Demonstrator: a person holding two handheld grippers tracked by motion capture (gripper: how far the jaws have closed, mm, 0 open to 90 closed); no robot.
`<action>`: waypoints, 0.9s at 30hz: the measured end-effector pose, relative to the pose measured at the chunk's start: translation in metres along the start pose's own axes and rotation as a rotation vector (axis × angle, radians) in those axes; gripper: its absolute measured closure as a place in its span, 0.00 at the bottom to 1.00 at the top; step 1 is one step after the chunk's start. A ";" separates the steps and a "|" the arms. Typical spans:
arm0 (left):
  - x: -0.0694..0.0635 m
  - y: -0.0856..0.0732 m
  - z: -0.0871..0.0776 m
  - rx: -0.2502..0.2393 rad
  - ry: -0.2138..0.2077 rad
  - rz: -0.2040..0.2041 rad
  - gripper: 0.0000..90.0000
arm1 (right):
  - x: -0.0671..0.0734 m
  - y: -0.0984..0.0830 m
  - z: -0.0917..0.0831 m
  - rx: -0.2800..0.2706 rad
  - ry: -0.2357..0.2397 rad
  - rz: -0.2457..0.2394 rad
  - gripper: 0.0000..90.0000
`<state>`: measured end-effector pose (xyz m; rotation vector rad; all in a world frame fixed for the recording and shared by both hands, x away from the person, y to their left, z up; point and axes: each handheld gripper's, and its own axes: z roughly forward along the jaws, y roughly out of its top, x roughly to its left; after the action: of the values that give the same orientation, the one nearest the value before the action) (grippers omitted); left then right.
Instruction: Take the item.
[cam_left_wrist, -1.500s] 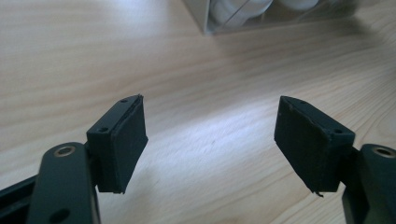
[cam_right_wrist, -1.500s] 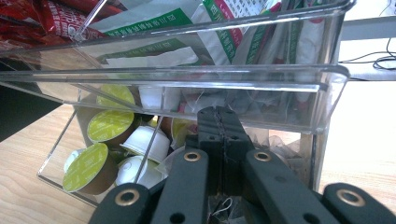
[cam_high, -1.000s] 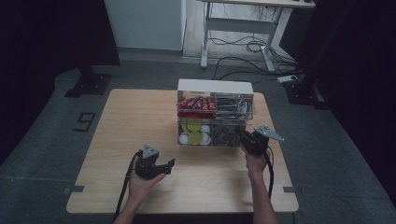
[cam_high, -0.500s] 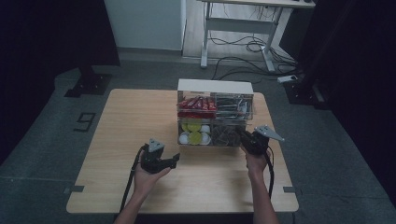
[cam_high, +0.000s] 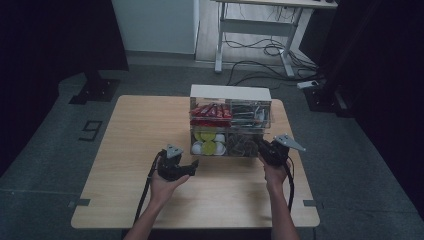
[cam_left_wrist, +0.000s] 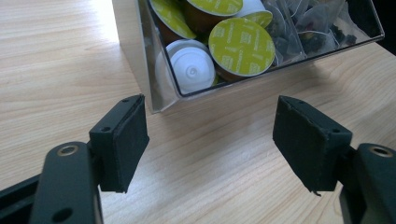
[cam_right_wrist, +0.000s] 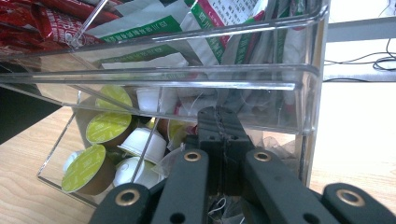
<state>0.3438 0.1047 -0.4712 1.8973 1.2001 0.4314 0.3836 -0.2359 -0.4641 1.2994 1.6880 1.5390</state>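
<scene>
Two tongs (cam_high: 192, 165) (cam_high: 260, 148), clear organizer (cam_high: 230, 150) between them

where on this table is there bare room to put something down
The wooden table is bare left of the clear organizer box, from its wall to the left edge, and along the near strip between the two forearms. The crowded part is the box front, where the left tongs hover open and the right tongs, shut, reach into the teabag compartment.

Black claw (cam_left_wrist: 212, 140), brass-ringed screw holes

Claw (cam_right_wrist: 219, 135) closed inside clear organizer (cam_right_wrist: 308, 74), among tea bags (cam_right_wrist: 187, 158).
</scene>
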 end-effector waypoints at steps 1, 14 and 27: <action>-0.001 0.001 0.001 -0.001 0.000 -0.001 0.30 | 0.000 0.000 0.000 0.000 0.000 0.001 0.99; -0.009 0.011 0.018 0.004 0.030 0.028 0.30 | -0.001 0.000 0.000 -0.002 -0.003 0.002 0.99; -0.015 0.021 0.033 0.006 0.037 0.044 0.31 | -0.001 0.000 0.000 -0.004 0.001 0.009 0.99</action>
<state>0.3703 0.0721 -0.4722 1.9318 1.1868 0.4892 0.3836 -0.2365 -0.4645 1.3066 1.6811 1.5470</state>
